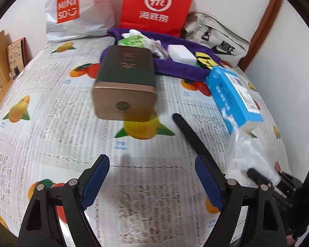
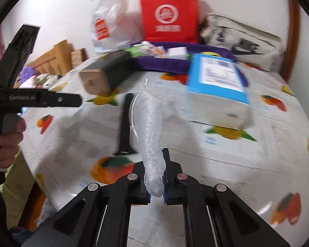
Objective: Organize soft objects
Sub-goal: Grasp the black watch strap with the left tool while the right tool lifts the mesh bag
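My right gripper (image 2: 155,158) is shut on a white mesh net bag (image 2: 150,127), which sticks up and forward from between its blue pads. The same net bag (image 1: 251,156) shows at the right of the left wrist view. My left gripper (image 1: 152,158) stands open above the fruit-print tablecloth (image 1: 51,111), nothing between its fingers. At the back lies a purple fabric tray (image 1: 175,70) holding a white foam block (image 1: 181,53), a green packet (image 1: 131,41) and other small items.
A green and bronze box (image 1: 123,82) lies mid-table, a blue and white box (image 1: 232,94) to its right, a black strap (image 1: 191,131) between them. Against the wall stand a white plastic bag (image 1: 76,10), a red paper bag (image 1: 156,4) and a grey pouch (image 1: 218,39). A hand (image 2: 8,142) holds the left gripper's handle.
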Demonstrator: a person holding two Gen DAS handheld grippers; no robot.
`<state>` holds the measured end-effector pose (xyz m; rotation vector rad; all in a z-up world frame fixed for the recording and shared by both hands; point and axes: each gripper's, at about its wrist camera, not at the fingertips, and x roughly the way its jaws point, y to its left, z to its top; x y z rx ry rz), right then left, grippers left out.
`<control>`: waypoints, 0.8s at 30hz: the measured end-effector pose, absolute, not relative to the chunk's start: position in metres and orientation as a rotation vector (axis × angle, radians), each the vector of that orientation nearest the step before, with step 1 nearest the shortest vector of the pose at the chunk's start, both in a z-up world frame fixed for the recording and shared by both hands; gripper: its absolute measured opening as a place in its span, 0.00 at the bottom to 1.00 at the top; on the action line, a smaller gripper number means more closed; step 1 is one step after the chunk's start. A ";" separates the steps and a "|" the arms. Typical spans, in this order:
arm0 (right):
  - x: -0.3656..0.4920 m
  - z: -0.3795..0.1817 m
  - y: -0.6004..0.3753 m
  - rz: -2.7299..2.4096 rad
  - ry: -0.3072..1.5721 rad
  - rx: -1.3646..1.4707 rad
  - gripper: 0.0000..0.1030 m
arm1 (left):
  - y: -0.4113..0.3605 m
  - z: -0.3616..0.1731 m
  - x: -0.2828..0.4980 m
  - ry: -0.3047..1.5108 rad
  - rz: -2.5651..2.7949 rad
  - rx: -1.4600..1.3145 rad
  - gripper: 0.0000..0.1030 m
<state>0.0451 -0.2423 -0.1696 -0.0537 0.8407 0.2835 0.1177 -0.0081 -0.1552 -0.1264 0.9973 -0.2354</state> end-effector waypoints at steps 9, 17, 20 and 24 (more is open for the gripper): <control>0.047 -0.179 -0.279 0.182 0.834 -0.021 0.08 | -0.056 -0.174 0.127 1.047 -0.261 -0.036 0.81; 0.050 -0.196 -0.284 0.174 0.843 0.022 0.08 | -0.083 -0.184 0.139 1.074 -0.259 0.001 0.82; 0.048 -0.198 -0.285 0.176 0.830 0.032 0.09 | -0.096 -0.186 0.145 1.063 -0.222 0.054 0.82; 0.048 -0.198 -0.284 0.180 0.821 0.027 0.09 | -0.108 -0.188 0.148 1.050 -0.191 0.107 0.84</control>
